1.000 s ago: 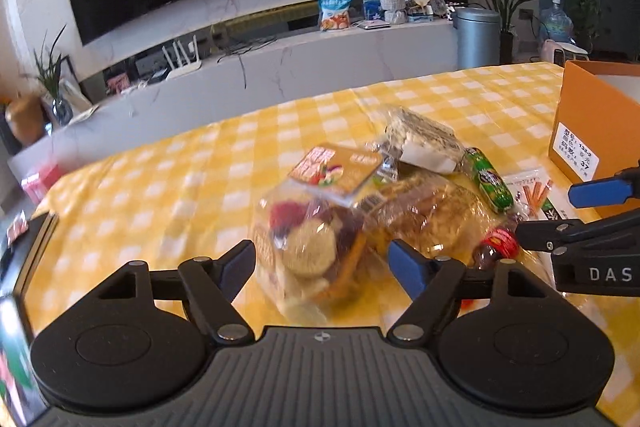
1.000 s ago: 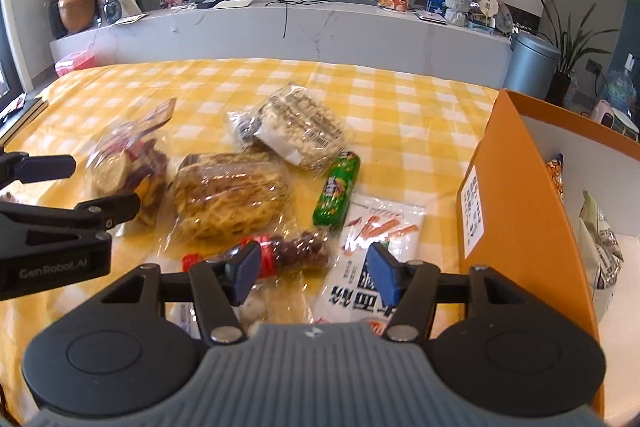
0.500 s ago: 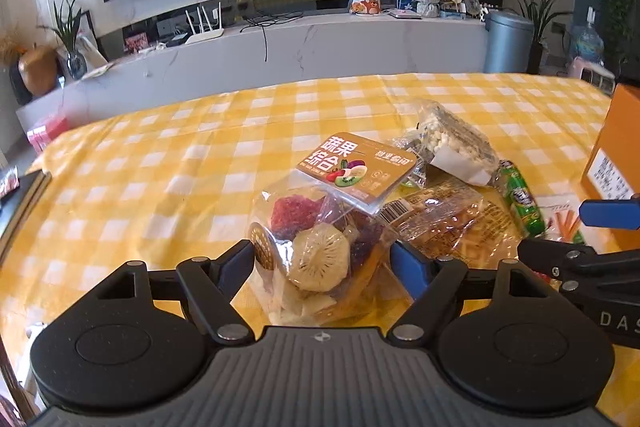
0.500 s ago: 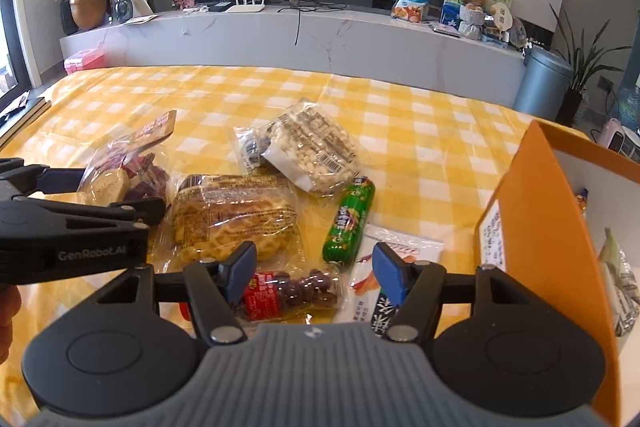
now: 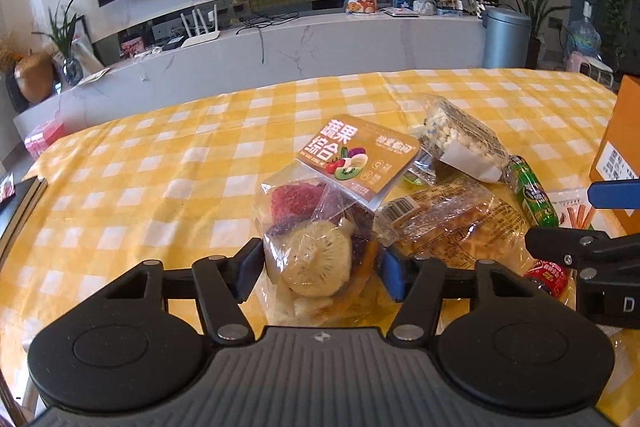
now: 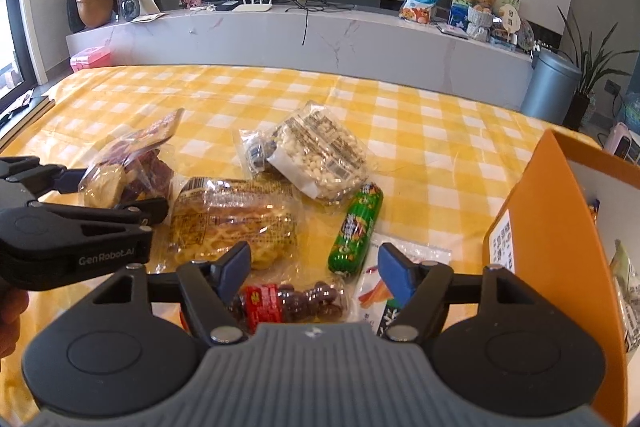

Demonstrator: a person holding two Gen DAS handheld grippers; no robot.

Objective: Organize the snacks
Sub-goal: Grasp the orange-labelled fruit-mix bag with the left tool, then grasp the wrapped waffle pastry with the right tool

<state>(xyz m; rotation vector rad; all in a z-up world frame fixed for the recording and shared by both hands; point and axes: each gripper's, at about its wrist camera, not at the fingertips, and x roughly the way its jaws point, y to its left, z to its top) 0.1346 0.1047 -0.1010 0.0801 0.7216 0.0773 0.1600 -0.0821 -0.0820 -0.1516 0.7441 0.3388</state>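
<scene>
Left claw (image 5: 320, 269) is closing around the dried-fruit bag (image 5: 320, 227); right claw (image 6: 314, 267) is opening over the bean packet (image 6: 292, 301), nothing gripped.
Slick film could be slipping free, dragging the waffle pack (image 5: 452, 223) across the worktop (image 5: 160, 167), away from the orange box (image 6: 548, 227) beyond.

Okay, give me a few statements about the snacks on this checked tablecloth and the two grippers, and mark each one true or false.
1. The dried fruit bag sits between the left gripper fingers. True; the jaws are closing on it.
2. The green sausage is inside the orange box. False; it lies on the yellow checked tablecloth, beside the box.
3. The right gripper holds the waffle pack. False; its jaws are opening above the red-labelled bag of dark round snacks, gripping nothing.
4. The orange box already has packets inside. True.
5. The white puffed snack pack lies beyond the waffle pack. True.
</scene>
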